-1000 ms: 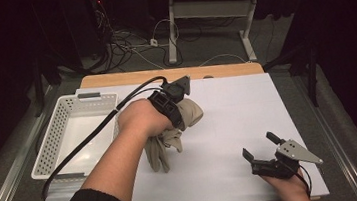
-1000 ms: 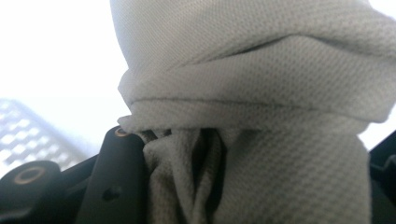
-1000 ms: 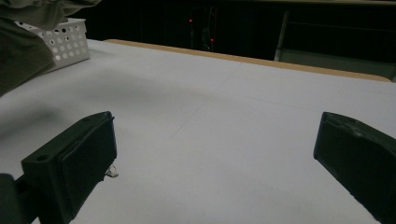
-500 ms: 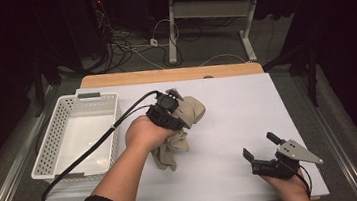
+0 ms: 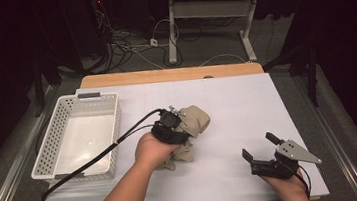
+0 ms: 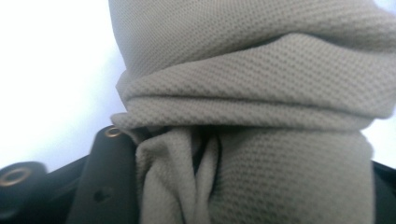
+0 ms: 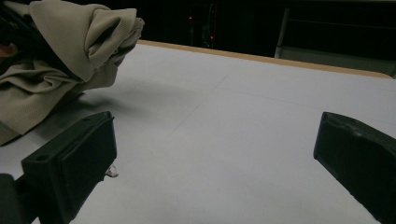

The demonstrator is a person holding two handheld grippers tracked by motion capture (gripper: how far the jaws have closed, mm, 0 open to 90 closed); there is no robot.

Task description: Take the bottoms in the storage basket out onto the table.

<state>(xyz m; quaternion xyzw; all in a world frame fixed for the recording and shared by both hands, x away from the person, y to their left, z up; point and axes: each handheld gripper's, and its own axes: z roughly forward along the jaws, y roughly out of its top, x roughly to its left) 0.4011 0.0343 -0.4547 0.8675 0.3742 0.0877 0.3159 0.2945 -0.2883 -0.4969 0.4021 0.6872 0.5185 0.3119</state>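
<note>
- My left gripper (image 5: 176, 123) sits near the middle of the white table (image 5: 247, 108), with the beige cloth (image 5: 194, 120) bunched in front of it.
- In the left gripper view the cloth (image 6: 261, 116) is packed between the jaws; one black jaw shows at lower left with fabric folds pressed right against its face. The other jaw is mostly hidden behind the fabric.
- The left jaws have just been opening, with the cloth between them. From what I see the fabric is wedged against the visible jaw, so I log the cloth as gripped there.
- Cloth position: a rolled, lumpy bundle at table centre. Its upper part is raised at the gripper. Its lower part lies on the tabletop under my left hand (image 5: 152, 150).
- In the right gripper view the cloth (image 7: 79, 42) sits at upper left, well apart from those jaws.
- My right gripper (image 5: 262, 149) rests at the near right part of the table. Its jaws stand wide apart with nothing but bare table between them.
- The white basket (image 5: 50, 144) stands at the table's left edge, apart from the cloth. The left gripper's cable runs past its near right corner.
</note>
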